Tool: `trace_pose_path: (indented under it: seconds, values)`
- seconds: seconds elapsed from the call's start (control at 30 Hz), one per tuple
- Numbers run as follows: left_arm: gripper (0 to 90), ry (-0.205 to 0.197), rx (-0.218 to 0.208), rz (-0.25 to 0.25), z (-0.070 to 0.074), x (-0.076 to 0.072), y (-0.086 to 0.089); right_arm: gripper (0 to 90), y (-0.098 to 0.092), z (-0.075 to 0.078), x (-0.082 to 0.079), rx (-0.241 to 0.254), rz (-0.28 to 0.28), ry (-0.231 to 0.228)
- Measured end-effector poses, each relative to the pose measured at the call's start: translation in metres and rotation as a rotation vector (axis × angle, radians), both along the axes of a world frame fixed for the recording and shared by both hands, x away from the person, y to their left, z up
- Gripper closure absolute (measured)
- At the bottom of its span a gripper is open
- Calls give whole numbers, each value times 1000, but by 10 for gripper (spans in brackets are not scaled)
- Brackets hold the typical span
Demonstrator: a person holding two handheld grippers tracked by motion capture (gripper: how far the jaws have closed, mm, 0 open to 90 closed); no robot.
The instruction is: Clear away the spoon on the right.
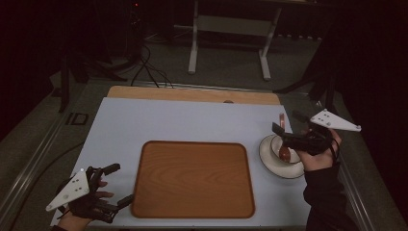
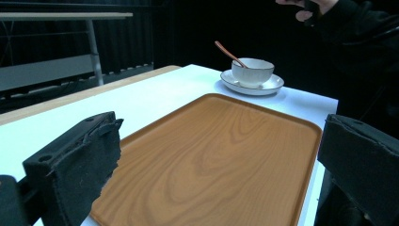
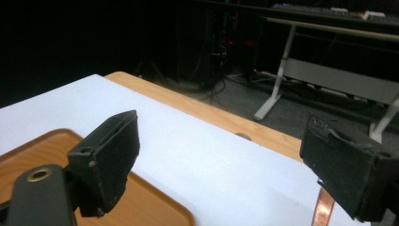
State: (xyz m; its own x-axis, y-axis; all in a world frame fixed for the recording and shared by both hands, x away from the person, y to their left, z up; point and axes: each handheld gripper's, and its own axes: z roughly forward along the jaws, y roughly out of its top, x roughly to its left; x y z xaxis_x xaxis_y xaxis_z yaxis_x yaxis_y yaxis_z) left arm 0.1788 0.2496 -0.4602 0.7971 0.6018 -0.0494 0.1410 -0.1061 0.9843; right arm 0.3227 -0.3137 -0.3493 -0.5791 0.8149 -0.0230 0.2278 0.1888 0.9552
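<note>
A wooden tray [image 1: 192, 178] lies empty at the middle of the white table [image 1: 159, 120]. To its right, a white bowl [image 2: 252, 70] stands on a white saucer [image 1: 269, 162], with a copper spoon [image 2: 228, 52] leaning in the bowl. My right gripper [image 1: 288, 123] hovers open above the bowl, and the spoon handle [image 3: 324, 207] rises just beside its right jaw, apart from both pads. My left gripper [image 1: 120, 184] rests open at the tray's near left corner, nothing between its jaws; the tray [image 2: 221, 155] spreads out ahead of it.
A strip of bare wooden tabletop [image 1: 192, 94] runs along the table's far edge. Beyond it stand a white desk frame [image 1: 228, 43] and loose cables [image 1: 149, 70] on the dark floor. White surface lies free behind and left of the tray.
</note>
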Motion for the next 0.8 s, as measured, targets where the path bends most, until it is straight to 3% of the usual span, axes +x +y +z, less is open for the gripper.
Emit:
trace_pose_path:
  seconds: [0.17,0.23,0.3,0.4,0.57,0.8]
  values:
    - [0,0,3,2,0,0,0,134,-7,-4,15,-8,-45,19]
    - [0,-1,2,2,0,-1,0,157,-15,-11,28,-7,-91,58]
    - [0,-2,4,4,0,-1,1,162,-18,-14,31,-2,-102,73]
    - [0,-2,3,6,0,-1,1,235,-26,-24,45,-40,-171,120]
    - [0,4,2,7,-1,0,1,318,-31,-38,60,-51,-222,178]
    - [0,4,5,8,-1,0,1,366,-29,-54,77,-77,-281,244]
